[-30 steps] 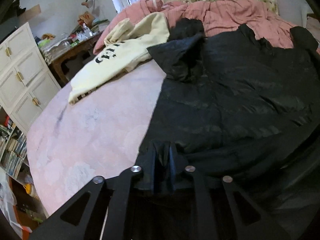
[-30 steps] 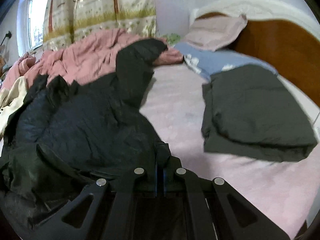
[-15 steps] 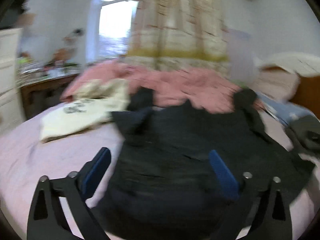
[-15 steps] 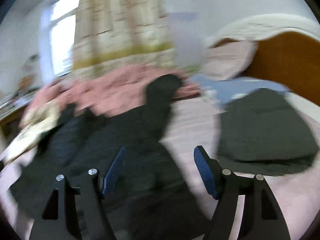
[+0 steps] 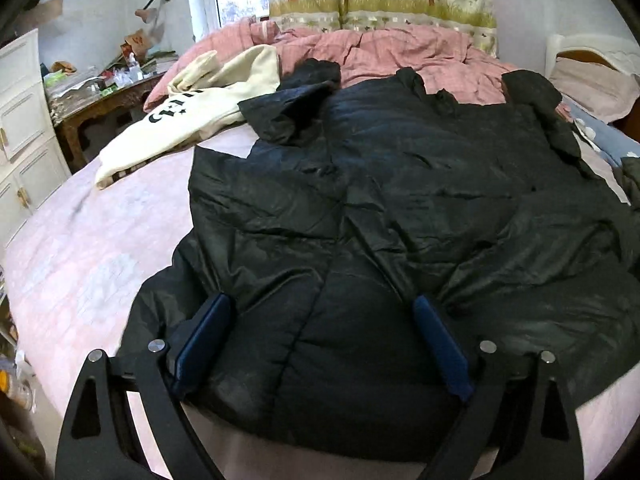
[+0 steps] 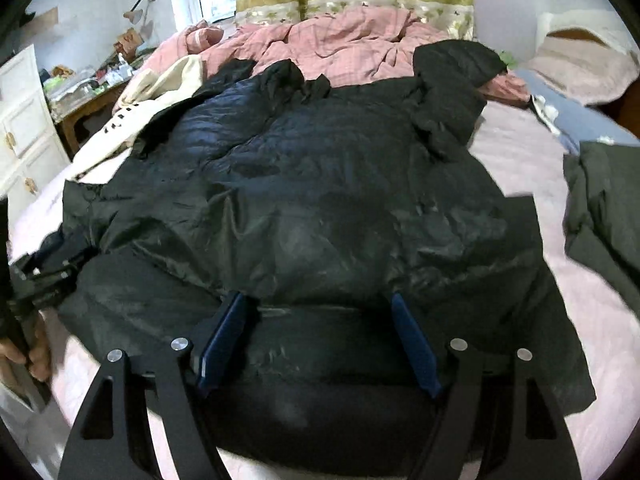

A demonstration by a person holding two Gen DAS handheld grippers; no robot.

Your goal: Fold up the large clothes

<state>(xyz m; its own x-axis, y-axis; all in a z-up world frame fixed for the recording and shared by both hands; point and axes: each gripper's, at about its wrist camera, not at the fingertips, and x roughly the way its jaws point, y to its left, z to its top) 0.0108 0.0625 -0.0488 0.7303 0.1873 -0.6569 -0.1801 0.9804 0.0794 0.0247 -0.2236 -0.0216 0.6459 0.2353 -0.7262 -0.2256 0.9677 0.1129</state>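
A large black puffer jacket (image 5: 380,200) lies spread face up on the pink bed sheet (image 5: 80,248), with its hem nearest me and its sleeves (image 5: 292,108) bunched at the far end. My left gripper (image 5: 319,300) hovers over the hem left of the middle seam. Its jaws are closing, and its blue pads (image 5: 204,332) stand wide apart, clear of the fabric. In the right wrist view my right gripper (image 6: 318,296) is open over the jacket (image 6: 300,200) hem, with nothing pinched between its pads (image 6: 412,344).
A cream hoodie (image 5: 192,120) lies at the far left of the bed and a crumpled pink duvet (image 5: 380,52) behind the jacket. A folded dark grey garment (image 6: 604,208) sits at the right. A hand (image 6: 36,352) shows at the left edge. White cabinet (image 5: 20,120) and cluttered desk (image 5: 100,92) stand left.
A second ago both grippers were shut on the jacket's hem. Both have let go, opened wide and drawn back, and the jacket now lies flat.
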